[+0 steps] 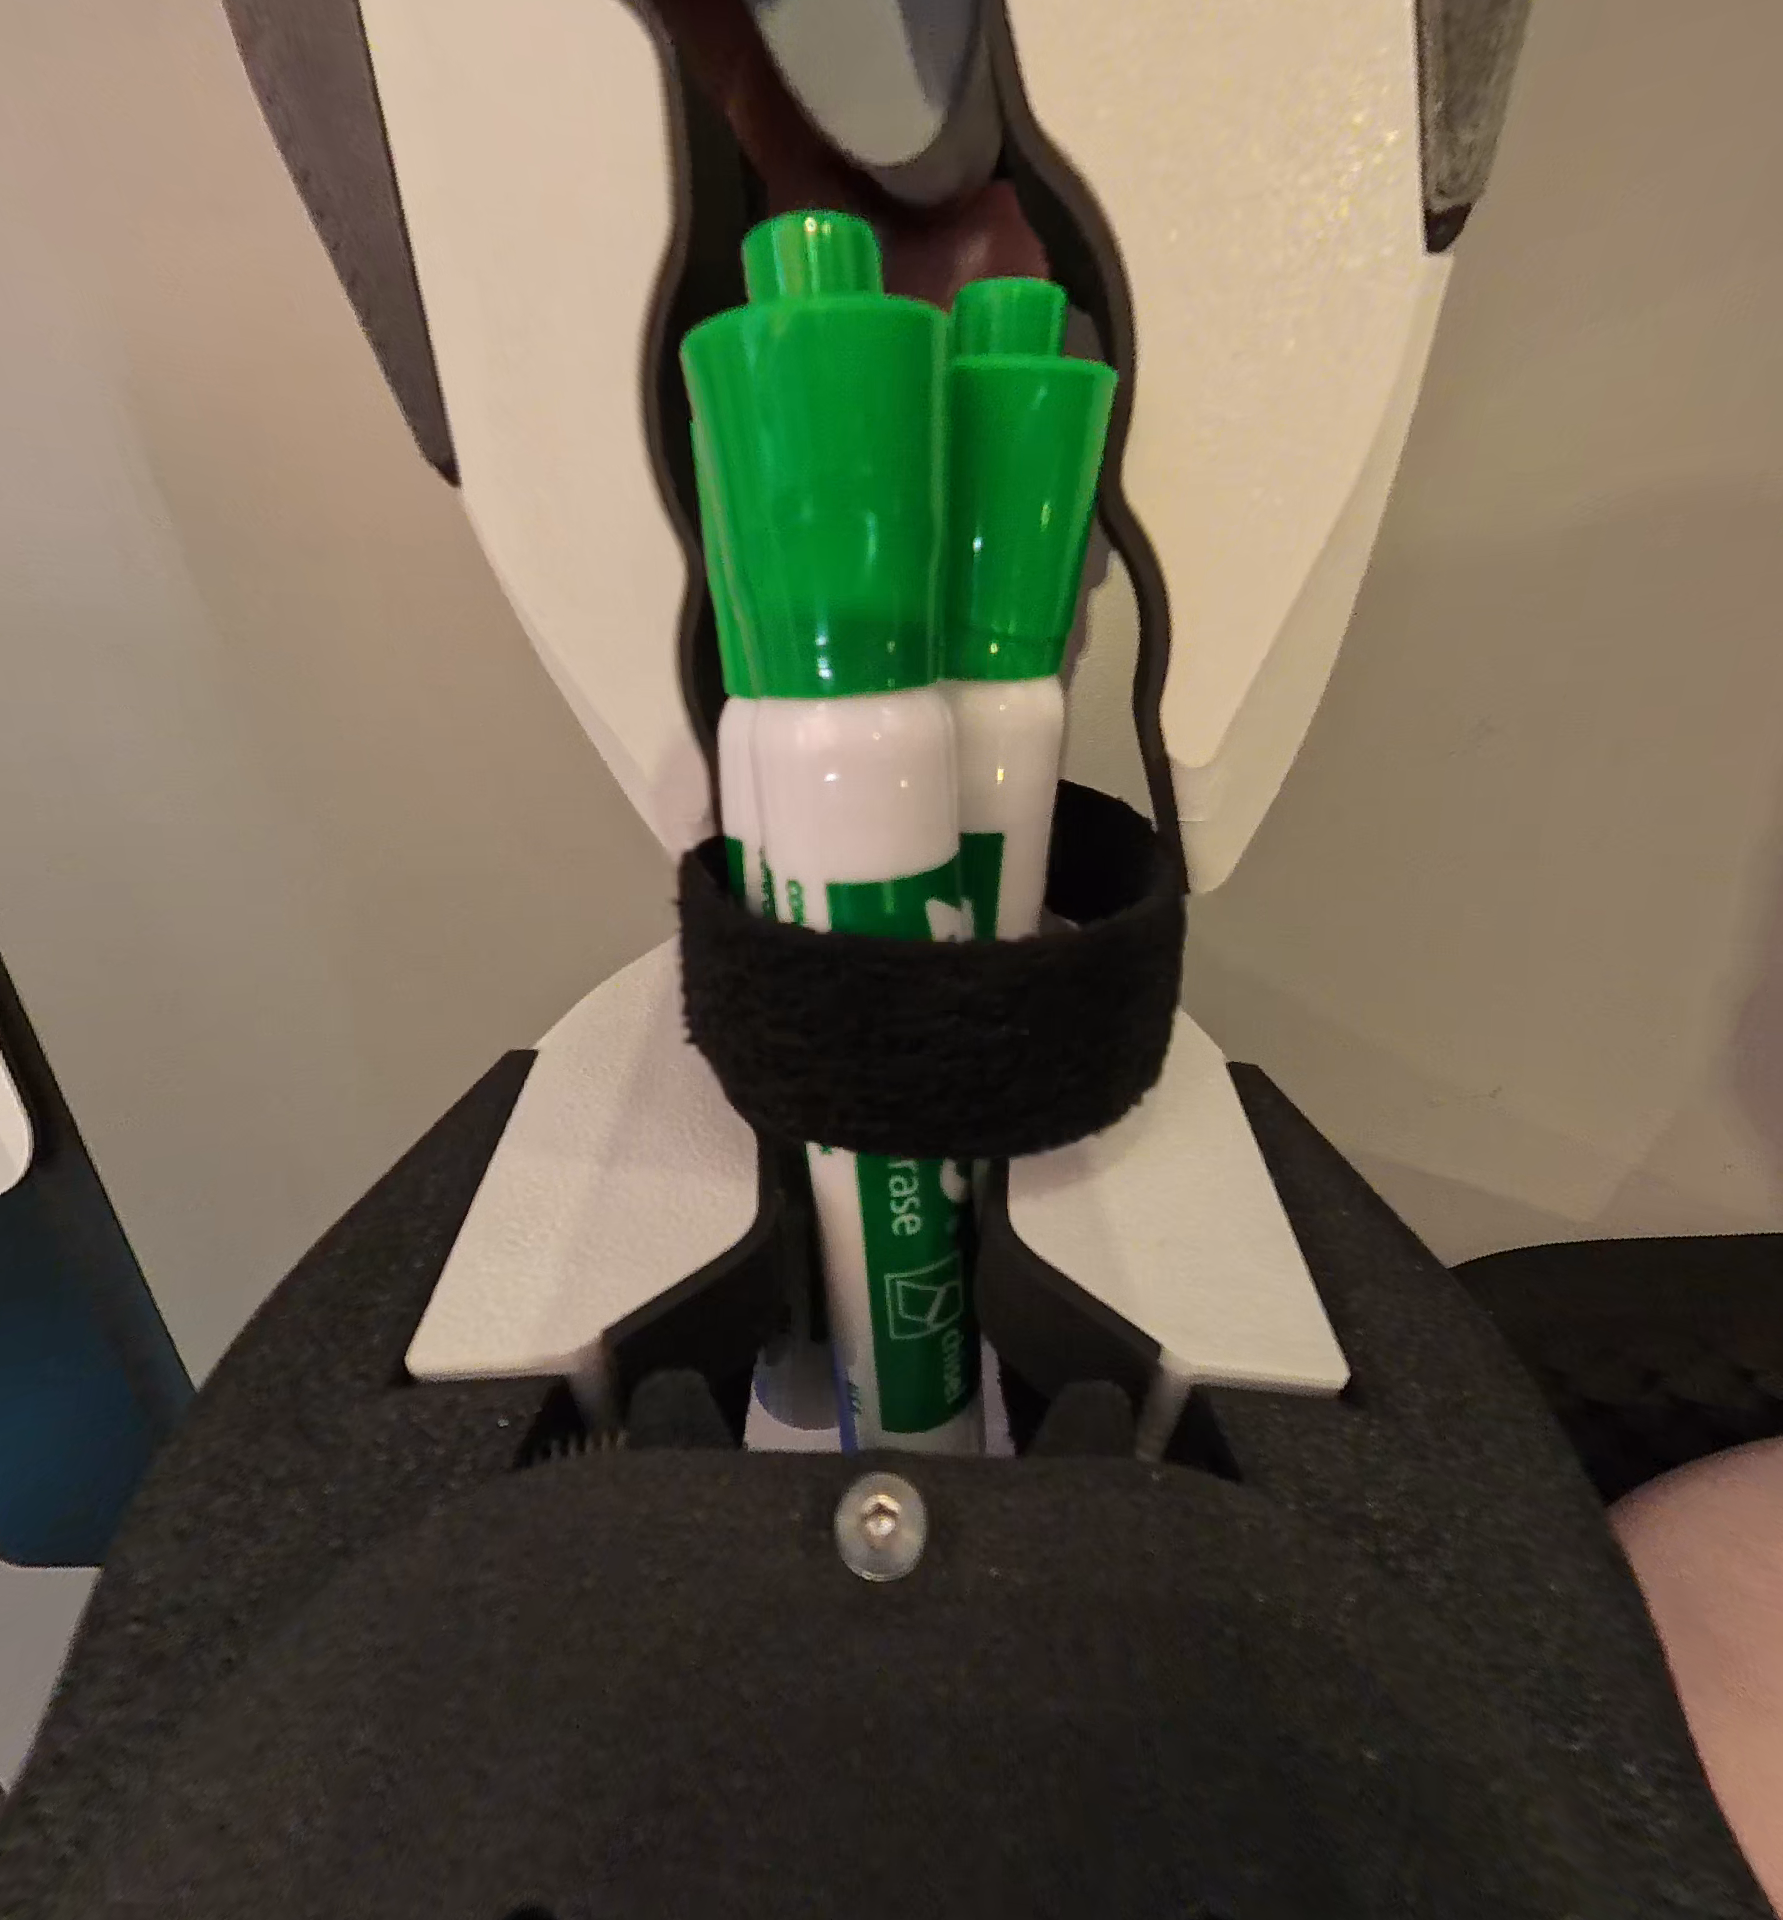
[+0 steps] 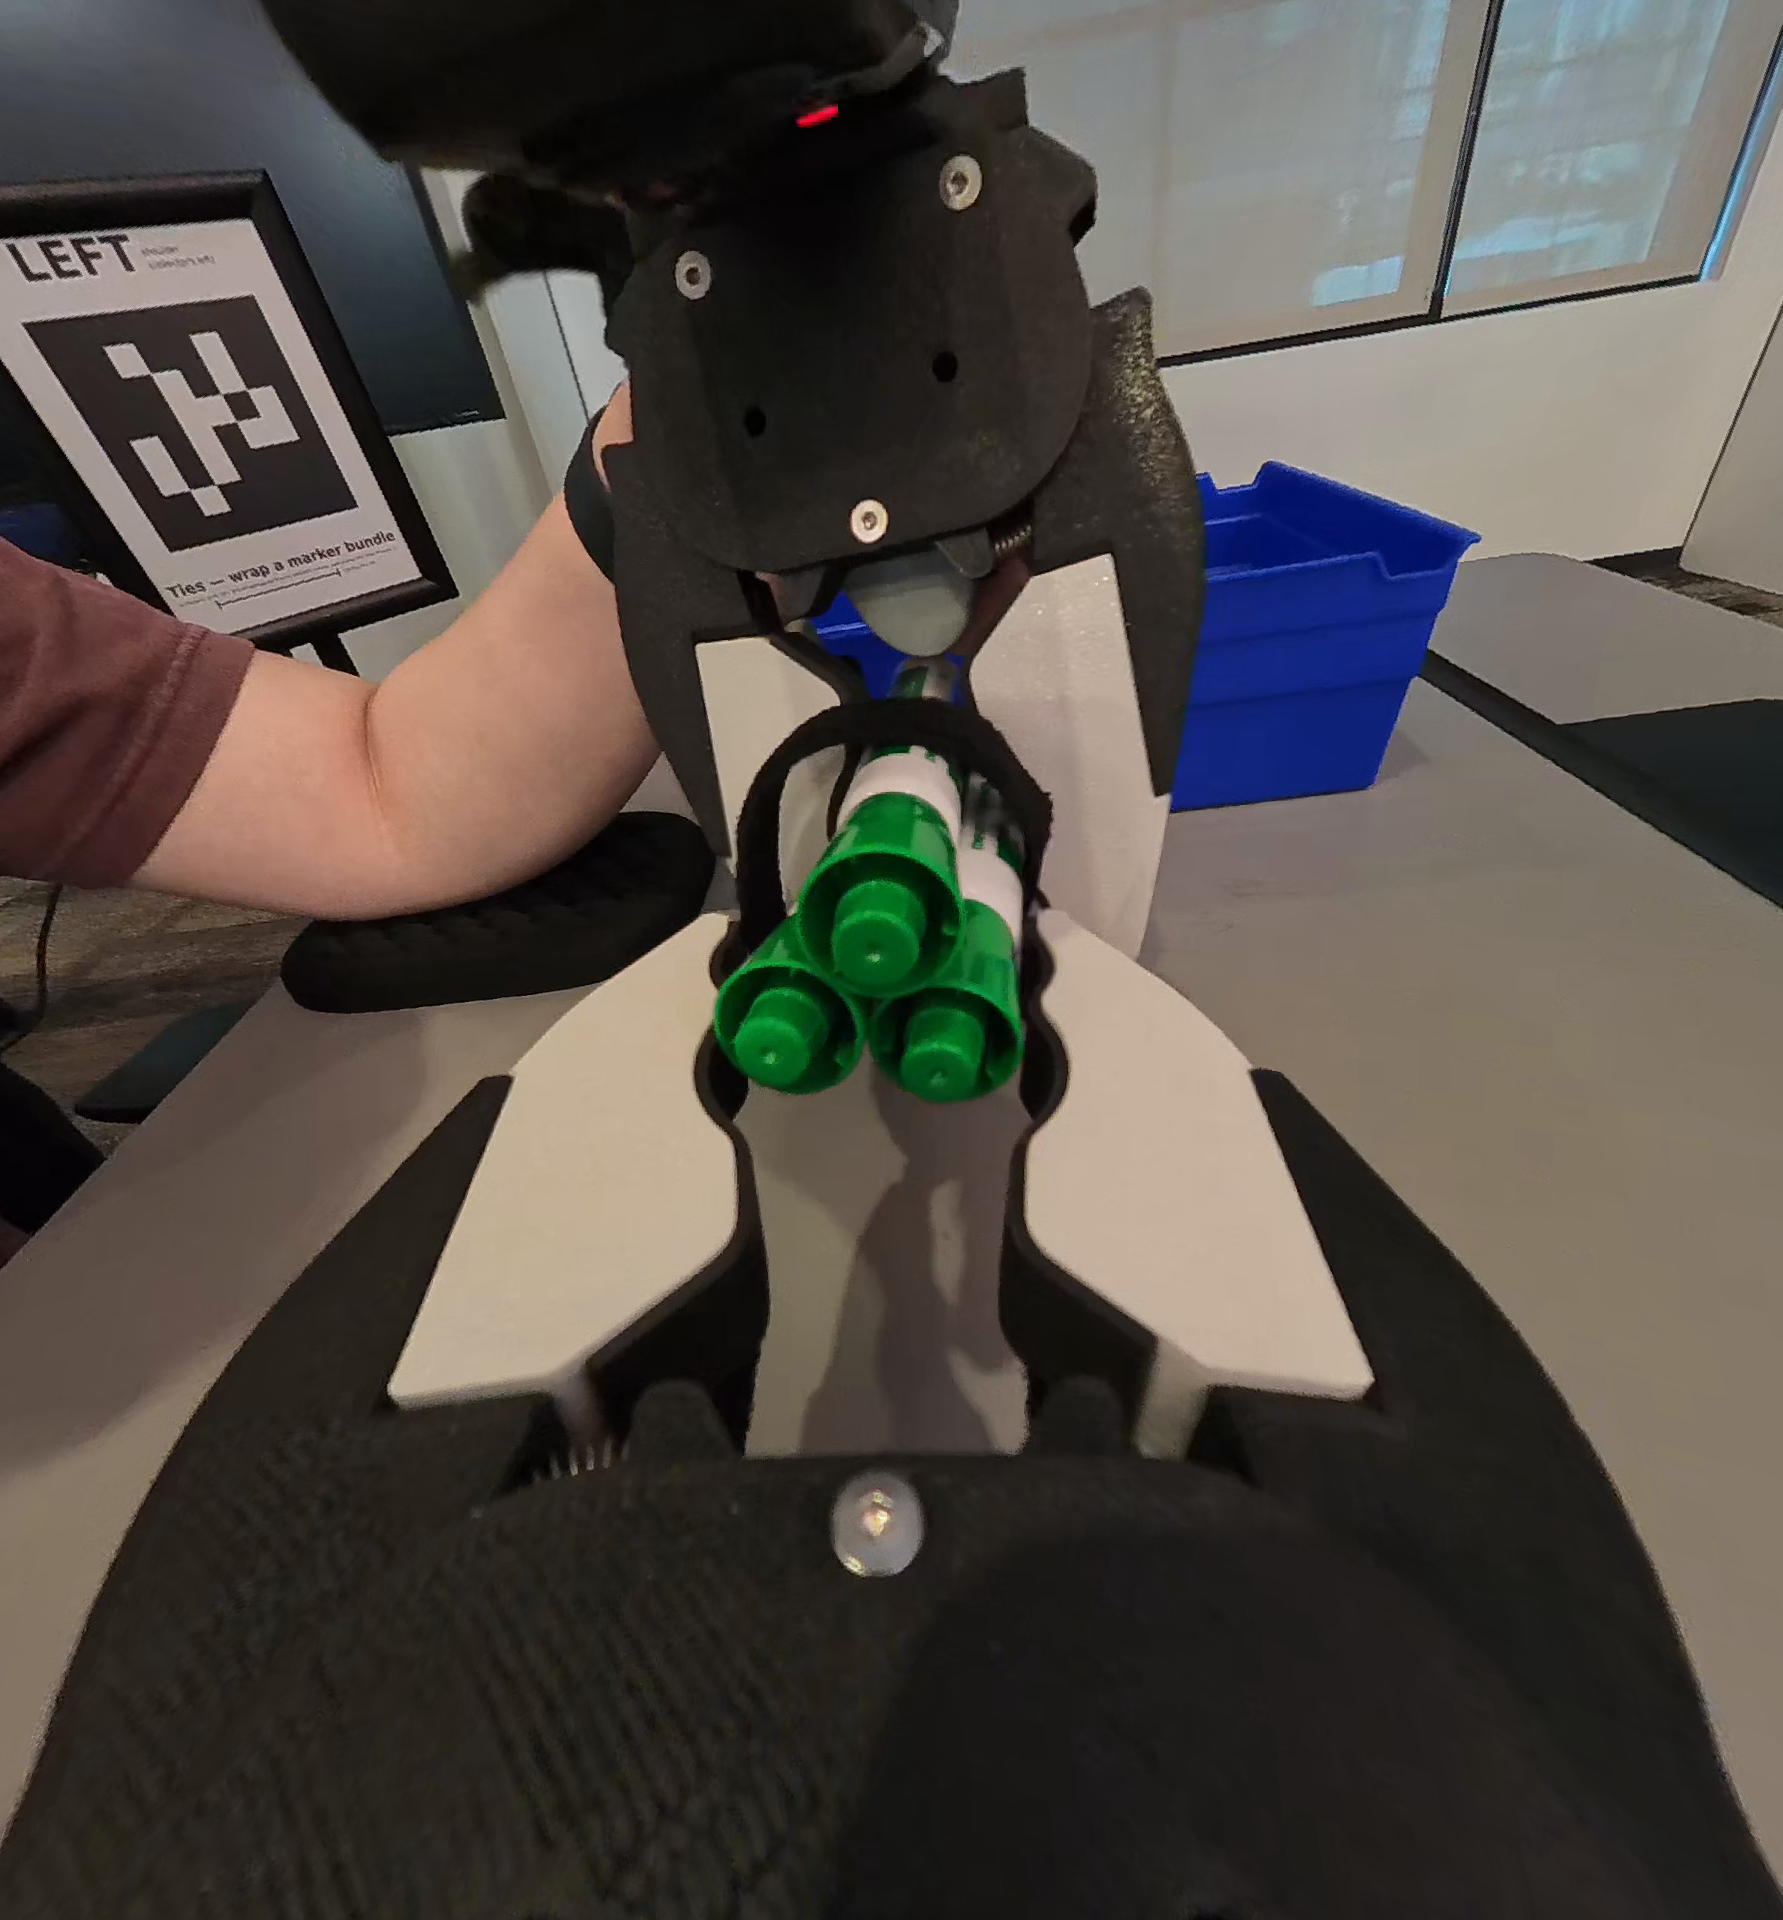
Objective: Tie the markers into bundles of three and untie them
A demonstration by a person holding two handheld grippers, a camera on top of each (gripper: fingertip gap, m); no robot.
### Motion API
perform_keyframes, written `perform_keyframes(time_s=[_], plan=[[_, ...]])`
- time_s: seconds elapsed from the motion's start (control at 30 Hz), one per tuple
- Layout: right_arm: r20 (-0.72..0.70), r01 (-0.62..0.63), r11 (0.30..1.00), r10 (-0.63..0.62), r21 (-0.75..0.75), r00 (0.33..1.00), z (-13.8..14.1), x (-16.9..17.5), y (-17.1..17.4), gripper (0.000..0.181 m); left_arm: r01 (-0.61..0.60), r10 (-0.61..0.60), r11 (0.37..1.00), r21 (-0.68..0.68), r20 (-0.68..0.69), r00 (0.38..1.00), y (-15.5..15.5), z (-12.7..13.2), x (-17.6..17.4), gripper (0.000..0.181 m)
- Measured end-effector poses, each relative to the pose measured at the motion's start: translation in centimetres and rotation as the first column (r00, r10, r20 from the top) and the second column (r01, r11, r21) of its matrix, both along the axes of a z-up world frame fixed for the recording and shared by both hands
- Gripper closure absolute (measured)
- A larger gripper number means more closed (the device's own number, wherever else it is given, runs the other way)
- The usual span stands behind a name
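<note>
Bundle of three white-barrelled dry-erase markers with green caps (image 1: 845, 665), lying lengthwise between two facing grippers, caps pointing toward right one, barrel ends toward left. Black hook-and-loop strap (image 1: 928, 997) looping loosely around white barrels just below caps. Left black-and-white two-finger gripper (image 1: 892, 1226) closing narrowly on barrel end, holding bundle. Right black-and-white two-finger gripper (image 2: 882, 1029) flanking cap end, fingers narrow, caps sitting between tips; firm grip impossible to tell. Hovering above grey tabletop (image 2: 1489, 1039); blue plastic bin (image 2: 1313, 644) standing behind; bare forearm (image 2: 399, 769) resting on black padded armrest (image 2: 513, 925).
</note>
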State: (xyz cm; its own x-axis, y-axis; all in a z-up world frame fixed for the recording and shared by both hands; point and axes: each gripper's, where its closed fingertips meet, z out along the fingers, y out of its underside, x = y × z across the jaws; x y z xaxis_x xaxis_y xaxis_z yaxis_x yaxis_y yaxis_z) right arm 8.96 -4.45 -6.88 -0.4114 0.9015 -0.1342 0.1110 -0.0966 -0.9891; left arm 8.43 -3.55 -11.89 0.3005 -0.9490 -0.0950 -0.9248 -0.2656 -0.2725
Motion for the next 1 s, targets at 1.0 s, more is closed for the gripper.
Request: perform_keyframes(time_s=[1.0], plan=[[0.011,0.013,0.972,-0.017,0.235,1.0,-0.96,-0.01,-0.83,0.156,-0.016,0.015,1.0,0.015,0.025,1.0,0.27,0.42,0.04,0.14]])
